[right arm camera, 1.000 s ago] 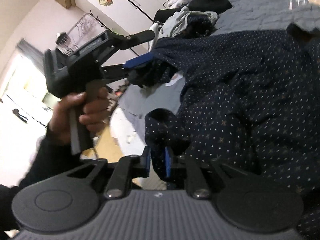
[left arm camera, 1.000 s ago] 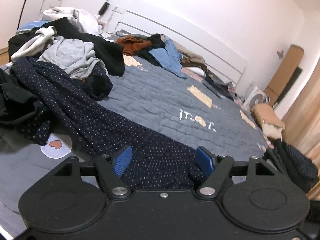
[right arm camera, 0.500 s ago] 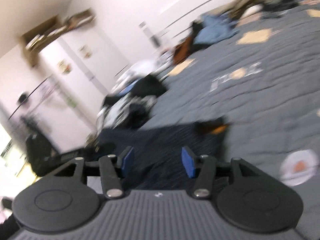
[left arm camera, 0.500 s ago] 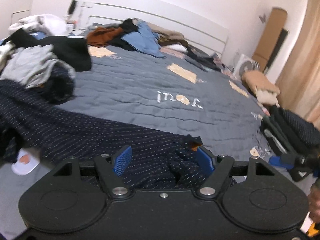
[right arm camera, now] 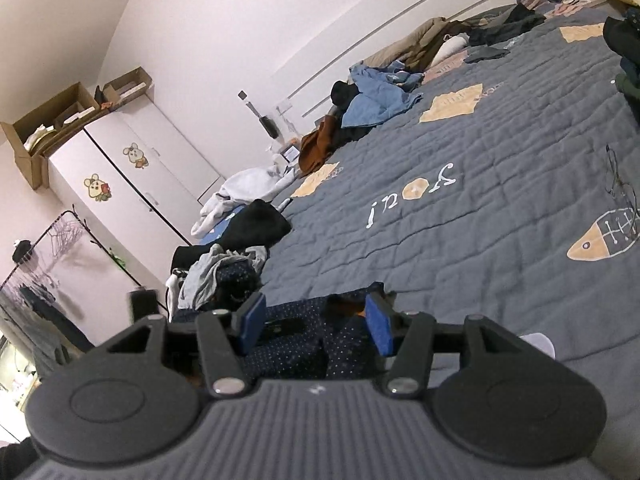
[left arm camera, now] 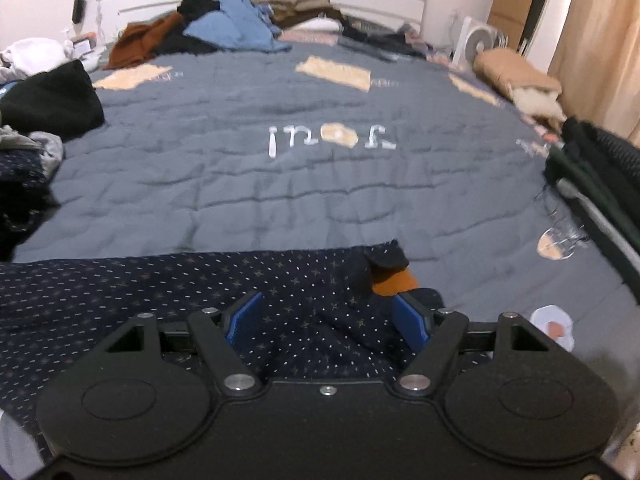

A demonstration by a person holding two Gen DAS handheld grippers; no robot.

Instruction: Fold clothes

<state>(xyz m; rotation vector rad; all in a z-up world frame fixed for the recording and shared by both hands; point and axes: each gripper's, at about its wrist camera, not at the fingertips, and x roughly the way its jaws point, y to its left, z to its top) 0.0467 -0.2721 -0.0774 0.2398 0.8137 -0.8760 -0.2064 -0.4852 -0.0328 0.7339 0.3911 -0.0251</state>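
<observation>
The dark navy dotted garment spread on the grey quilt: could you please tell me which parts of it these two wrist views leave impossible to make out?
- Left wrist view: the dark navy dotted garment has its near edge hidden under the left gripper, and its left end is cut off by the frame.
- Right wrist view: the right gripper covers most of the garment.
- Both views: the orange patch at the garment's far edge is too small to identify.
- The garment's type cannot be told.

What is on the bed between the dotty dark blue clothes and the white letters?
Nothing. In the left wrist view, only bare grey quilt lies between the dotted navy garment and the white letters.
</observation>
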